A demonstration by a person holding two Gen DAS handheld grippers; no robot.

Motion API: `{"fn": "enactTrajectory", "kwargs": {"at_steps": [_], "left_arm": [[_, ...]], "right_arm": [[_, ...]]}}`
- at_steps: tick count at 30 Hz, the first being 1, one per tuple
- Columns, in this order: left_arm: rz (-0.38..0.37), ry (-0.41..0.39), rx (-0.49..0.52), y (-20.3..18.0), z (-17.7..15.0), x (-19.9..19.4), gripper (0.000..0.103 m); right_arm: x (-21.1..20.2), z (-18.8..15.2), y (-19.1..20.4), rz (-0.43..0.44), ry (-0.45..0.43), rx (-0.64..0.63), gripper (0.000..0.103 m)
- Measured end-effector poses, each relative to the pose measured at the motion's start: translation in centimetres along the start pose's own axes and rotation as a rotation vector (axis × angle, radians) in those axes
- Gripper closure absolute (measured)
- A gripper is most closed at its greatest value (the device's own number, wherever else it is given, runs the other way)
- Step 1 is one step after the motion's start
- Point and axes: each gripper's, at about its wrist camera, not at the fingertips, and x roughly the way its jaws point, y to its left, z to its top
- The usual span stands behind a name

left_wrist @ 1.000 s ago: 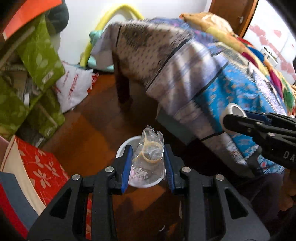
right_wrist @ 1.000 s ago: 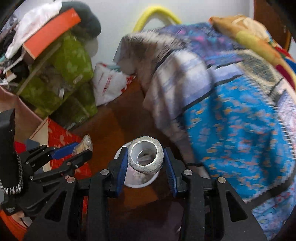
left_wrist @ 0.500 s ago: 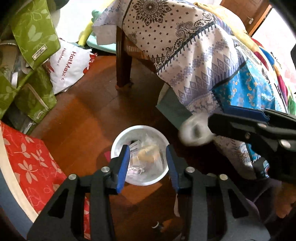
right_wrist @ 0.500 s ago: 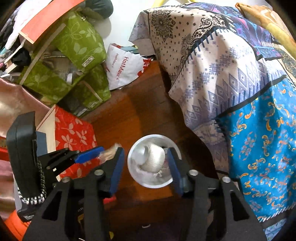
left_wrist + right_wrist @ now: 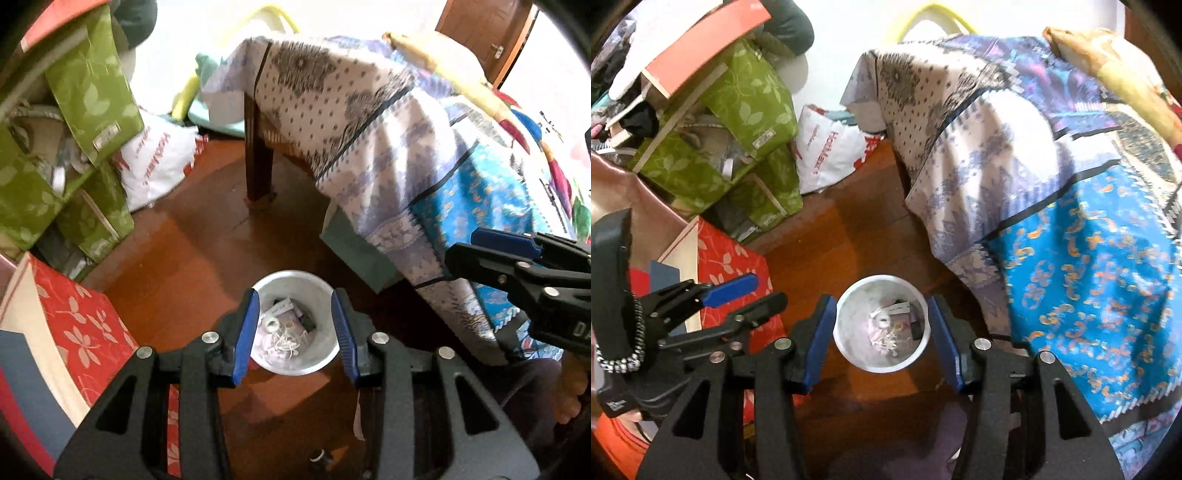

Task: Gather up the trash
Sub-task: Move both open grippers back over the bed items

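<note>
- A small white bin (image 5: 295,325) is seen on the wooden floor (image 5: 192,258) at lower centre of both wrist views, framed between each claw's blue pads.
- Trash is already lying inside the bin: a small white roll (image 5: 273,325), a tangle of pale string or bands (image 5: 286,341), and a dark scrap (image 5: 308,321); finer detail cannot be made out.
- The left gripper (image 5: 295,332) is held above the bin with its jaws parted a moderate way and nothing between them.
- The right gripper (image 5: 881,330) is likewise poised over the bin (image 5: 881,284), jaws moderately apart and empty.
- In the left wrist view the right gripper appears at the right edge; in the right wrist view the left gripper appears at the lower left.
- A bed draped in a patterned sheet (image 5: 369,122) fills the upper right; green bags (image 5: 738,110) and a red flowered box (image 5: 731,266) are stacked at the left.
- The drop-off step is judged complete for this load, since both claws are empty over the bin.
- The next move would call for lifting away from the bin and searching for further trash; none is plainly identifiable on the visible floor.
</note>
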Motion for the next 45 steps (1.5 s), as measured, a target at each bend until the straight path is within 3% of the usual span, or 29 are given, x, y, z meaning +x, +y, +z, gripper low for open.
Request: {"fn": "enactTrajectory", "kwargs": {"at_steps": [7, 15, 20, 26, 35, 37, 45], "left_arm": [[-0.006, -0.12, 0.059, -3.0, 0.8, -5.9, 0.063], [-0.053, -0.24, 0.144, -8.5, 1.9, -11.1, 0.063], [-0.092, -0.278, 0.198, -12.5, 2.7, -12.8, 0.063], [-0.141, -0.308, 0.278, -18.2, 3.6, -13.6, 0.063], [-0.217, -0.293, 0.35, -26.1, 5.4, -12.0, 0.063], [-0.227, -0.292, 0.369, -28.1, 5.9, -11.5, 0.063], [-0.264, -0.268, 0.436, -34.6, 8.0, -8.3, 0.063]], "right_arm": [[-5.4, -0.6, -0.9, -0.021, -0.112, 0.025, 0.055], [-13.7, -2.5, -3.3, -0.095, -0.309, 0.061, 0.055], [-18.5, -3.8, -5.5, -0.154, -0.426, 0.092, 0.055], [-22.3, -5.7, -9.0, -0.263, -0.5, 0.111, 0.055], [-25.1, -7.8, -16.0, -0.382, -0.526, 0.208, 0.051], [-25.3, -8.0, -18.2, -0.417, -0.516, 0.24, 0.043], [-24.9, -8.7, -25.7, -0.448, -0.452, 0.323, 0.042]]}}
